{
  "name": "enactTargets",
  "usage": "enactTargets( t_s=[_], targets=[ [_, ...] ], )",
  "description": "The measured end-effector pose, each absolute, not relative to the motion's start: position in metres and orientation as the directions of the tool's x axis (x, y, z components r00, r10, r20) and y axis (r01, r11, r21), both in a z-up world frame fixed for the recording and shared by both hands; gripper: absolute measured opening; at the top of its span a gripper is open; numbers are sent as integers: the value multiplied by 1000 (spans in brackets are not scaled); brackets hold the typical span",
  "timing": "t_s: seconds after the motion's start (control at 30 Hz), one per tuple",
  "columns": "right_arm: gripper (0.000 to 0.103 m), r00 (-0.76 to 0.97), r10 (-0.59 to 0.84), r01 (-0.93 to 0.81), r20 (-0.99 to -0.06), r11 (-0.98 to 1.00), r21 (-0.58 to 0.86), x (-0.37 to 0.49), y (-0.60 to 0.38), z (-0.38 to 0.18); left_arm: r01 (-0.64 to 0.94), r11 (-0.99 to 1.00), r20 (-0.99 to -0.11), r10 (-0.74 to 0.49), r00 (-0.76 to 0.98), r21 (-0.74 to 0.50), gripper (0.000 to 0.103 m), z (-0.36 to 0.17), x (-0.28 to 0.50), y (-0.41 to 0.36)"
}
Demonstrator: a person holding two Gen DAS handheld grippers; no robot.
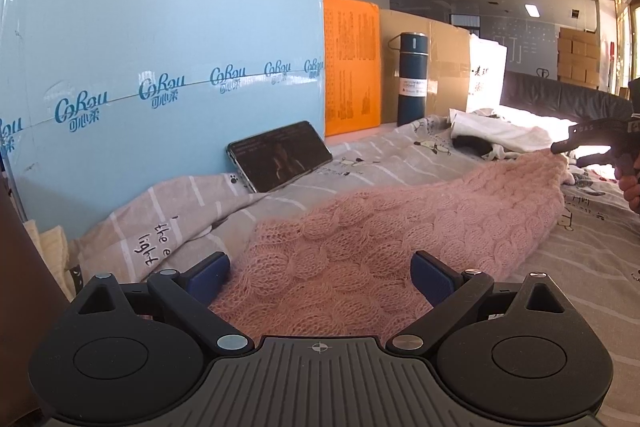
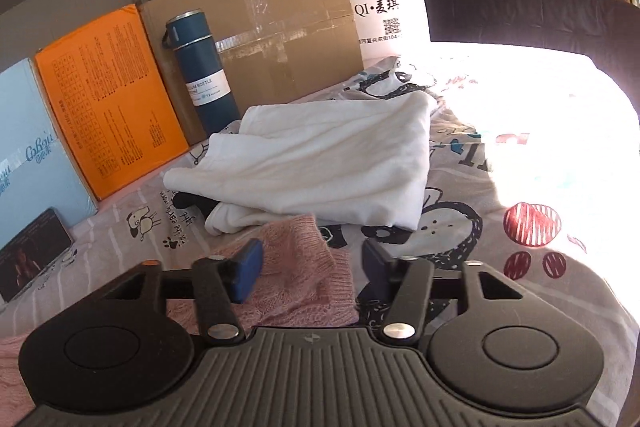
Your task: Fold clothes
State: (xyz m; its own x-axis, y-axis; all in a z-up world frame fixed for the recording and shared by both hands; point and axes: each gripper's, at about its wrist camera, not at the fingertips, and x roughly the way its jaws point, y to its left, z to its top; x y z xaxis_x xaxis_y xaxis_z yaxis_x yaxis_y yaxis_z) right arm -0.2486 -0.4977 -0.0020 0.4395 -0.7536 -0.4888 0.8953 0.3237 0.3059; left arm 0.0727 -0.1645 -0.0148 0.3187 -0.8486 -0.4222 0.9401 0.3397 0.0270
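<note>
The pink sweater (image 1: 400, 223) lies stretched across the patterned bedsheet (image 1: 580, 267), running from 6 o'clock in the left wrist view up toward 3 o'clock. The left gripper (image 1: 320, 277) is released, its blue pads spread wide with the sweater's near end lying between them, and the right gripper (image 2: 308, 269) is likewise spread apart over the sweater's other end. At 12 o'clock from the right gripper lies a white garment (image 2: 320, 163), with a blue bottle (image 2: 204, 75) at 11 o'clock.
</note>
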Motion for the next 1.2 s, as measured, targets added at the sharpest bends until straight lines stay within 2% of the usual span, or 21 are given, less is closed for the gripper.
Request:
enactTargets(
  t_s=[0.1,0.17,0.3,0.4,0.47,0.5,0.53,0.57,0.8,0.93,1.03,1.2],
  targets=[
    [77,503,-716,847,-485,298,440,-266,-486,0,940,339,-426,-847,317,25,100,-15,73,-165],
    [77,565,-639,798,-521,264,542,-268,-492,-4,940,340,-423,-848,320,30,100,-15,73,-165],
    [77,667,-520,704,-534,203,681,-258,-509,-23,940,340,-420,-848,323,36,100,-15,72,-164],
    [77,650,-572,701,-500,199,685,-246,-516,-26,940,340,-421,-848,321,31,100,-15,73,-164],
    [65,627,-608,709,-488,185,680,-240,-519,-29,940,340,-421,-849,319,26,100,-15,73,-164],
    [38,605,-620,731,-499,183,658,-238,-518,-30,940,340,-421,-849,319,25,100,-15,73,-164],
    [17,583,-633,751,-510,180,635,-236,-516,-31,940,339,-421,-850,318,24,100,-14,74,-164],
    [17,563,-646,769,-516,180,613,-234,-514,-32,941,338,-419,-851,316,23,100,-14,74,-163],
    [14,498,-794,810,-348,281,515,-252,-476,-1,944,329,-400,-864,306,11,100,-11,74,-159],
    [14,461,-811,837,-361,262,480,-249,-482,1,935,350,-343,-887,309,-61,100,1,77,-149],
    [14,443,-810,855,-385,253,452,-241,-484,-4,919,377,-337,-885,320,-116,100,1,84,-147],
    [15,549,-802,817,-235,455,353,-217,-439,17,884,420,-337,-878,340,-203,100,-4,97,-144]
  ],
)
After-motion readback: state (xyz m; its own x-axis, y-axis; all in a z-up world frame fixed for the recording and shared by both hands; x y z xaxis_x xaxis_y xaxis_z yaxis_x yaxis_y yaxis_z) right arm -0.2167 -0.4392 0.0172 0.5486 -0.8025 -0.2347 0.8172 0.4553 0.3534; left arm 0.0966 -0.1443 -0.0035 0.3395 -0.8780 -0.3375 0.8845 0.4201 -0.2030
